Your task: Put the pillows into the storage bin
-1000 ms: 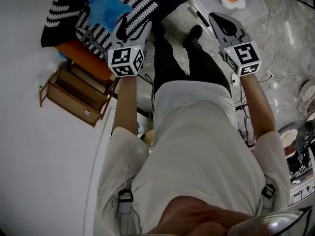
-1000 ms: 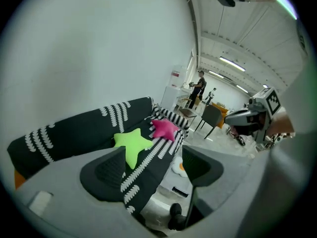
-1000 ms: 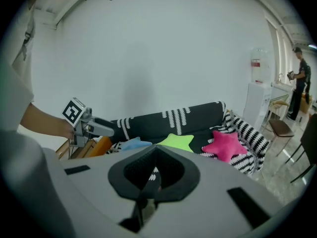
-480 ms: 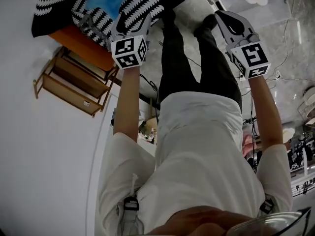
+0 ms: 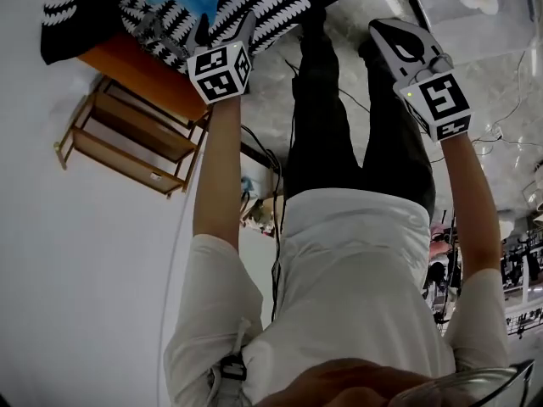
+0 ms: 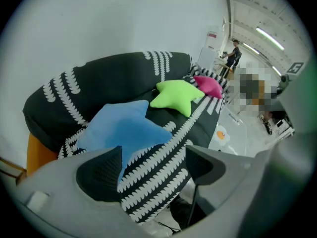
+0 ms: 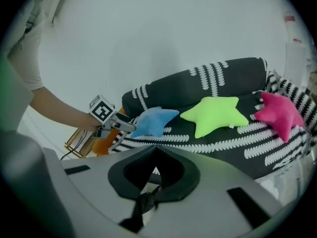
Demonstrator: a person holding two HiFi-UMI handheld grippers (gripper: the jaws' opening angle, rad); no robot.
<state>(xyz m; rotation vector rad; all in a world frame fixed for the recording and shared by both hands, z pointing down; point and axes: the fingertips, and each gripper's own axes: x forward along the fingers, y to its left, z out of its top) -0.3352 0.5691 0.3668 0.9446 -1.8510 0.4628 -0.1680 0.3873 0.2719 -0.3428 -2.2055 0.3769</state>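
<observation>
Three star pillows lie on one black-and-white sofa (image 6: 99,83): one blue pillow (image 6: 124,128), one green pillow (image 6: 178,97) and one pink pillow (image 6: 209,86). The left gripper (image 6: 153,153) has its two jaws spread, and they have just been opening wider. They pinch nothing. The blue pillow lies just beyond the left jaw's tip, the green pillow farther out past the gap, and the pink pillow beyond it toward the right jaw's side. The right gripper (image 7: 156,150) has its two jaws pressed together, empty, with all three pillows well ahead of their tips.
</observation>
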